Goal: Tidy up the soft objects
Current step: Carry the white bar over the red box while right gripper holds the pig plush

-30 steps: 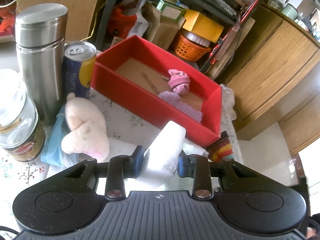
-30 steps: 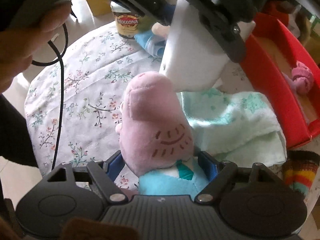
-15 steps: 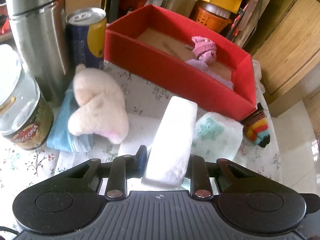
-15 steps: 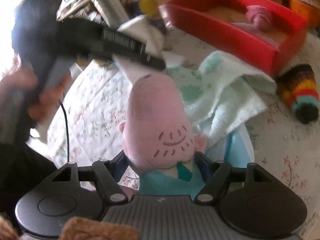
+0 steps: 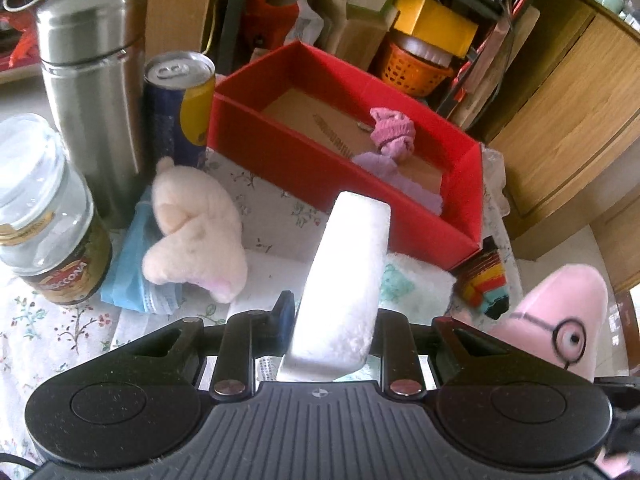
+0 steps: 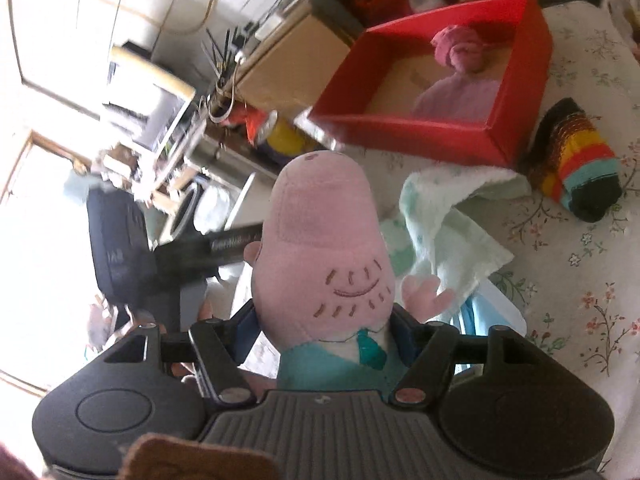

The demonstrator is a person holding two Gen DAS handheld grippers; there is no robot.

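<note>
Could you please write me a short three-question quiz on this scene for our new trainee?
1. What does the left claw grip?
2. True or false: the red box is empty.
3. Which lies outside the box: A) the pink sock, B) the striped sock, C) the purple cloth?

Key:
1. A white sponge.
2. False: a pink sock and purple cloth lie inside.
3. B, the striped sock lies on the tablecloth.

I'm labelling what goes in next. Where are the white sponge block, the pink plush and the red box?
white sponge block [image 5: 344, 280], left wrist view, its middle.
pink plush [image 6: 324, 240], right wrist view, its head.
red box [image 5: 280, 160], left wrist view, near wall.
</note>
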